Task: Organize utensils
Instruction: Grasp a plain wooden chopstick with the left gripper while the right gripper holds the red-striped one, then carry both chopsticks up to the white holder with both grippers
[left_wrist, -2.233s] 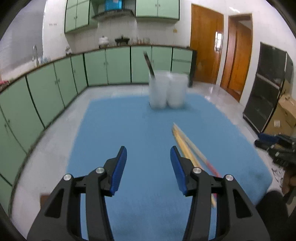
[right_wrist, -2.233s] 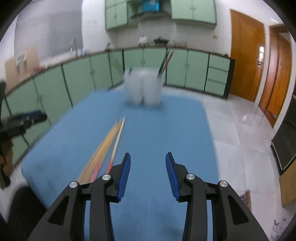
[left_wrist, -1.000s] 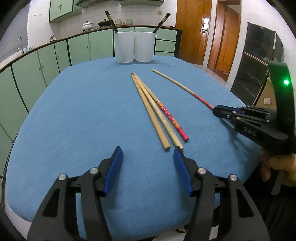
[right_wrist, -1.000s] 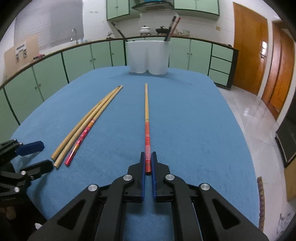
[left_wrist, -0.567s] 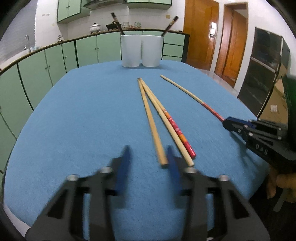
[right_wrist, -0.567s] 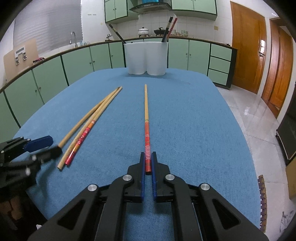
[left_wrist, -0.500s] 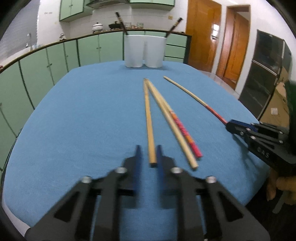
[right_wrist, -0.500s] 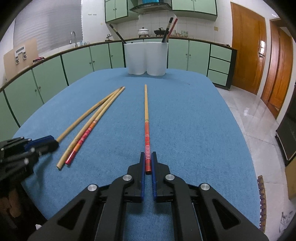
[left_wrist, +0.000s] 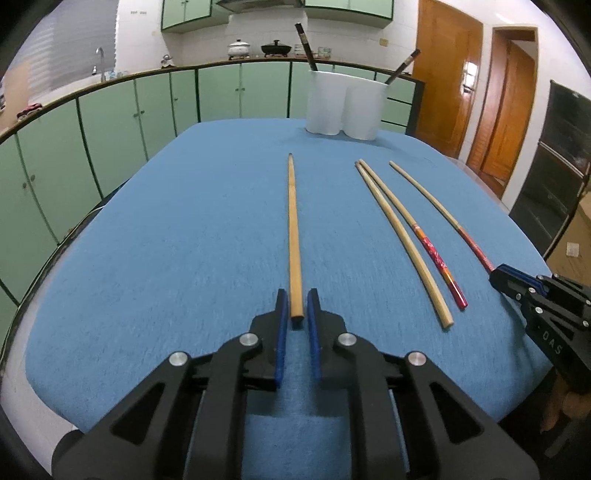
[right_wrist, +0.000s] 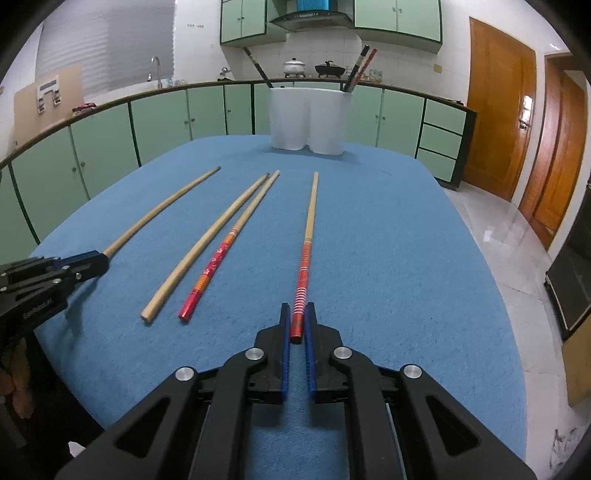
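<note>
My left gripper (left_wrist: 295, 306) is shut on the near end of a plain wooden chopstick (left_wrist: 293, 229), which points away over the blue table (left_wrist: 184, 240). My right gripper (right_wrist: 297, 321) is shut on the near end of a red-handled chopstick (right_wrist: 306, 251). Between them lie a second plain chopstick (right_wrist: 207, 240) and a second red-handled chopstick (right_wrist: 232, 240), side by side. A white two-cup holder (right_wrist: 308, 122) stands at the far edge with dark chopsticks in it. It also shows in the left wrist view (left_wrist: 345, 107).
Green cabinets (left_wrist: 110, 122) curve round the left and back of the room. Wooden doors (right_wrist: 517, 122) are at the right. A dark appliance (left_wrist: 550, 166) stands on the floor to the right of the table.
My left gripper has closed on the plain chopstick and pulled it leftward away from the other two. My right gripper has stayed shut on the red-handled chopstick.
</note>
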